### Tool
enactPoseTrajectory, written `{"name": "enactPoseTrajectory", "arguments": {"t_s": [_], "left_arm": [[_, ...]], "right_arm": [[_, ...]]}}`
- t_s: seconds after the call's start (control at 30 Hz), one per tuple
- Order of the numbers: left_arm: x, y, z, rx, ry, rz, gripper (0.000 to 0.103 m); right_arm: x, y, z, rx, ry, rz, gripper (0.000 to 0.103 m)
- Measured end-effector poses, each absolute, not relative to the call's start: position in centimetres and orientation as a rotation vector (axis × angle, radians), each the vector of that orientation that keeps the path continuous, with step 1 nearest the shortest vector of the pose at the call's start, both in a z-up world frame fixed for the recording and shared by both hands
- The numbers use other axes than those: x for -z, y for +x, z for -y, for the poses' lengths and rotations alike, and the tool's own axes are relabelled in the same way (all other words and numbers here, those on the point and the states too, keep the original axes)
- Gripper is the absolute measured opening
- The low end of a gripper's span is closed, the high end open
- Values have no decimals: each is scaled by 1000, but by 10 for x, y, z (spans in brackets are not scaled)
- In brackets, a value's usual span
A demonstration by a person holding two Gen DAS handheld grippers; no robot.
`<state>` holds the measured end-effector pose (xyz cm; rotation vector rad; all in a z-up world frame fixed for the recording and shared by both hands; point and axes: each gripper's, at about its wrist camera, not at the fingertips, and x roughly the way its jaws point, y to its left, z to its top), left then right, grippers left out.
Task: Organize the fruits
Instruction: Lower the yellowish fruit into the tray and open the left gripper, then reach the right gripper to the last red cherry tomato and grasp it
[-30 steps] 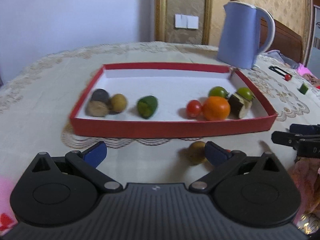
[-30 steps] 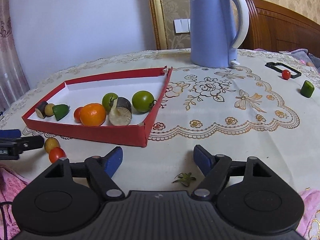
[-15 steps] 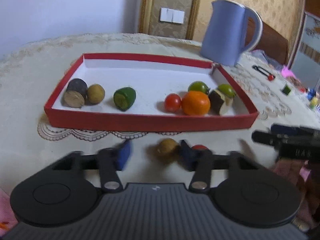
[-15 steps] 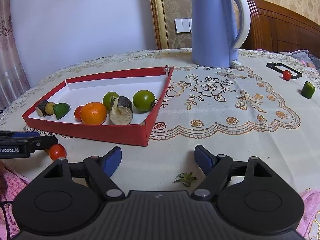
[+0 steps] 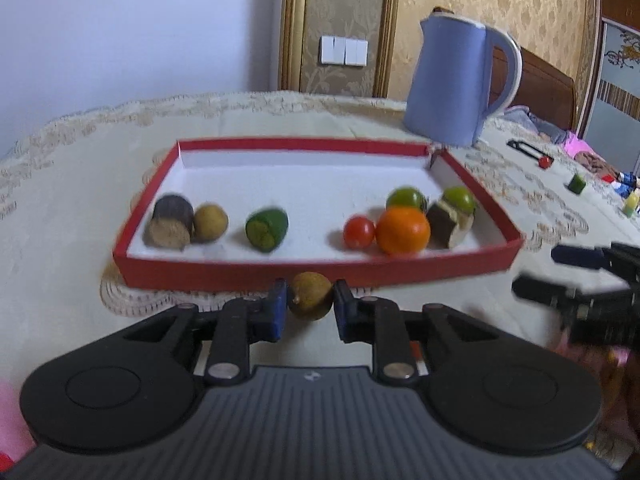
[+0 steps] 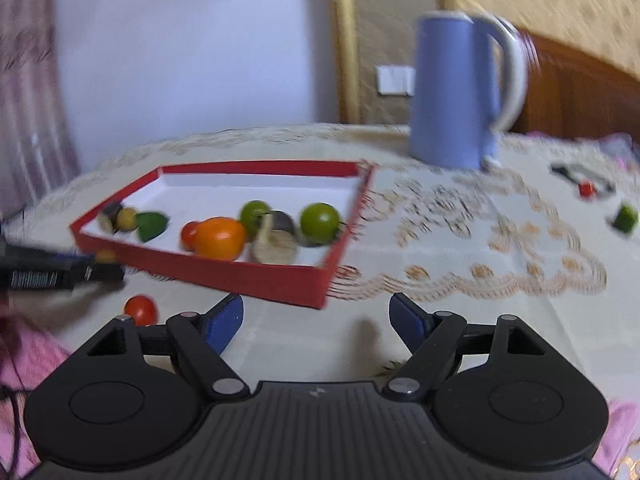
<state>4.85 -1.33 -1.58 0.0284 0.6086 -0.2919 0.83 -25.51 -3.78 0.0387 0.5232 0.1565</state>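
My left gripper (image 5: 310, 304) is shut on a small brown round fruit (image 5: 310, 295) and holds it just in front of the red tray's (image 5: 312, 270) near wall. The tray holds a brown fruit (image 5: 210, 222), a green piece (image 5: 267, 229), a red tomato (image 5: 359, 232), an orange (image 5: 403, 230) and green tomatoes (image 5: 406, 199). My right gripper (image 6: 316, 320) is open and empty over the cloth, right of the tray (image 6: 256, 278). A red cherry tomato (image 6: 140, 309) lies on the cloth left of it. The left gripper (image 6: 100, 270) shows at the left edge with the fruit.
A blue kettle (image 5: 456, 80) stands behind the tray's right corner. A small red tomato (image 6: 586, 189), a black frame (image 6: 580, 174) and a green piece (image 6: 625, 218) lie at the far right. Pink cloth (image 6: 28, 360) hangs at the near table edge.
My left gripper closed on the brown fruit and lifted it toward the tray. The right gripper's view shifted and blurred; its jaws stayed open.
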Motion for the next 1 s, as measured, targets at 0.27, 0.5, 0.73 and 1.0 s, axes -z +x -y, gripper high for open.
{"name": "enactPoseTrajectory", "arguments": {"t_s": [0.27,0.5,0.73,1.0], "left_arm": [[-5,70,18,309,5,-593,22],[3,96,32,295,35,-616,22],[23,122,42,272,77,-656,24],[13,85,25,234,105,-567,76]], "right_arm": [[39,13,259,-166,82,-555,82],[46,20,274,-171,196,-602,83],[45,19,273,-185,185,-596,83],[33,2,225,-285,-2,-530,83]]}}
